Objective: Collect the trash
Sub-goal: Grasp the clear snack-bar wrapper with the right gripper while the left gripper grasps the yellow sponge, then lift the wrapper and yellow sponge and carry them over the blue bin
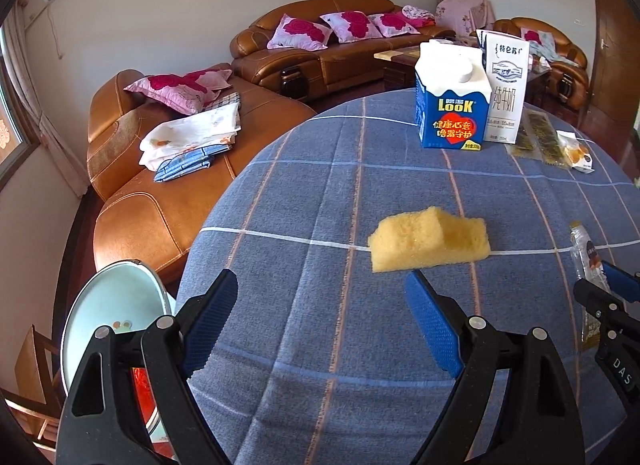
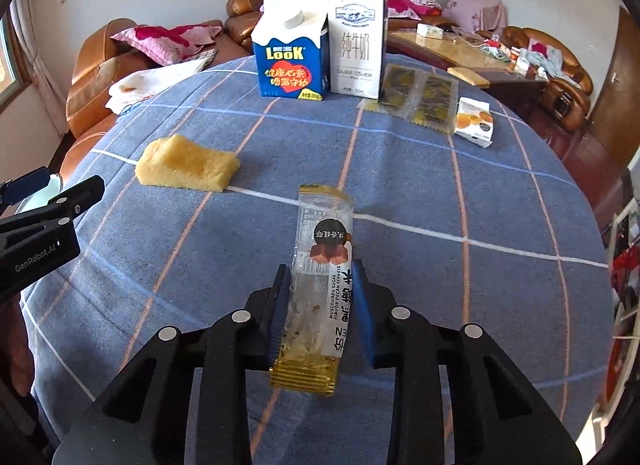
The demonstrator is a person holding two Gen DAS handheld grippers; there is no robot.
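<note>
A long clear snack wrapper (image 2: 324, 249) with gold ends lies lengthwise between the blue pads of my right gripper (image 2: 320, 267), which press on both of its long edges just above the blue checked tablecloth (image 2: 460, 285). In the left wrist view the same wrapper (image 1: 588, 257) and the right gripper (image 1: 608, 289) sit at the far right. My left gripper (image 1: 320, 277) is open over the cloth with nothing between its fingers. A yellow sponge (image 1: 430, 239) lies just beyond its right fingertip.
At the far side of the table stand a blue LOOK carton (image 2: 290, 61) and a white milk carton (image 2: 356, 37); dark clear packets (image 2: 420, 99) and a small white snack packet (image 2: 474, 121) lie beside them. A pale-lidded bin (image 1: 112, 305) stands off the table's left edge. Brown sofas stand behind.
</note>
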